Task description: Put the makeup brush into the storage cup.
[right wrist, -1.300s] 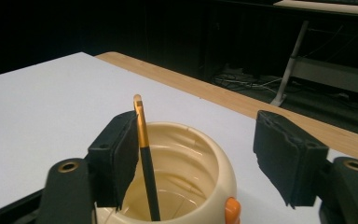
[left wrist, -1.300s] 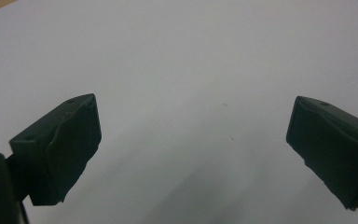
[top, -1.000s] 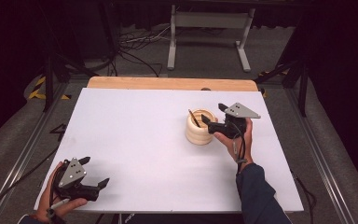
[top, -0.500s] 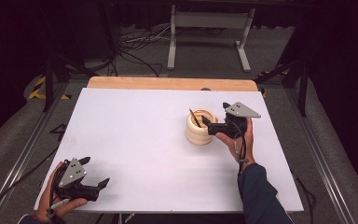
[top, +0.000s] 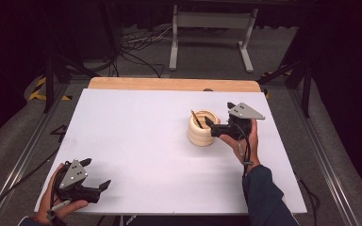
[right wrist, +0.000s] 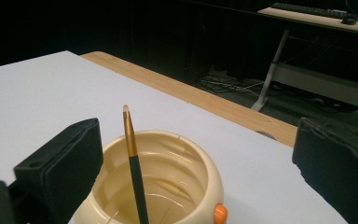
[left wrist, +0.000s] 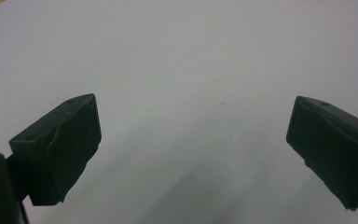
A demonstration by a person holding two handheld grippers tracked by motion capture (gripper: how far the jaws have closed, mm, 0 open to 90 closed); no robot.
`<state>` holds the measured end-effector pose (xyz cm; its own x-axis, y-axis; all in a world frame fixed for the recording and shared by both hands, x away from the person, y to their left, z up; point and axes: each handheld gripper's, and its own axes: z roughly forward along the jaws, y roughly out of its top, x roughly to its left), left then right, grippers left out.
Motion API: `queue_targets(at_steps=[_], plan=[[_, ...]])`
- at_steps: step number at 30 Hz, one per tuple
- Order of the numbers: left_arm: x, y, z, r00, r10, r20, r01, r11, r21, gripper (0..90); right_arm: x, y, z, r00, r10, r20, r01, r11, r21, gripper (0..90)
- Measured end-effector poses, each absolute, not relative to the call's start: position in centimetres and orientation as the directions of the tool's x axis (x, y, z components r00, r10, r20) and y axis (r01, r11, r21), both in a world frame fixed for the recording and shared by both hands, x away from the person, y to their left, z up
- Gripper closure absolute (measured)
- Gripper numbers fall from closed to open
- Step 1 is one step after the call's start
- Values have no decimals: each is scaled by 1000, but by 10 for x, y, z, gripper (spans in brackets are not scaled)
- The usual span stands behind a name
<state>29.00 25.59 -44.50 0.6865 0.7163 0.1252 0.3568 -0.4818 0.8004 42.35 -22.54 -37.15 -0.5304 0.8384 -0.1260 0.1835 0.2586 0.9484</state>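
Note:
A cream ribbed pot (top: 201,128) stands right of the middle of the white table (top: 136,132). A black pen with a gold tip (top: 196,118) leans inside it. My right gripper (top: 219,114) hovers just right of the pot's rim. In the right gripper view, the pen (right wrist: 133,158) rises from the pot (right wrist: 168,182) between the jaws of that gripper (right wrist: 199,135). These jaws have just been opening and touch neither pen nor pot. My left gripper (top: 95,173) rests open near the front left corner, with bare table under it (left wrist: 191,112).
A wooden strip (top: 169,84) runs along the table's far edge. Behind it, a metal stand (top: 207,23) and cables (top: 136,52) lie on the floor. Metal rails (top: 26,150) flank both sides of the table.
The right gripper's jaws have spread slightly wider beside the pot. The pen stays leaning in the pot. Neither hand has shifted.

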Motion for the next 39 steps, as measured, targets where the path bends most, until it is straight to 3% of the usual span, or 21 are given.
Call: queue_targets(at_steps=[39], plan=[[289, 256, -444, 684, 718, 125, 355, -478, 803, 39, 409, -234, -356, -529, 829, -180, 163, 307, 937, 36]])
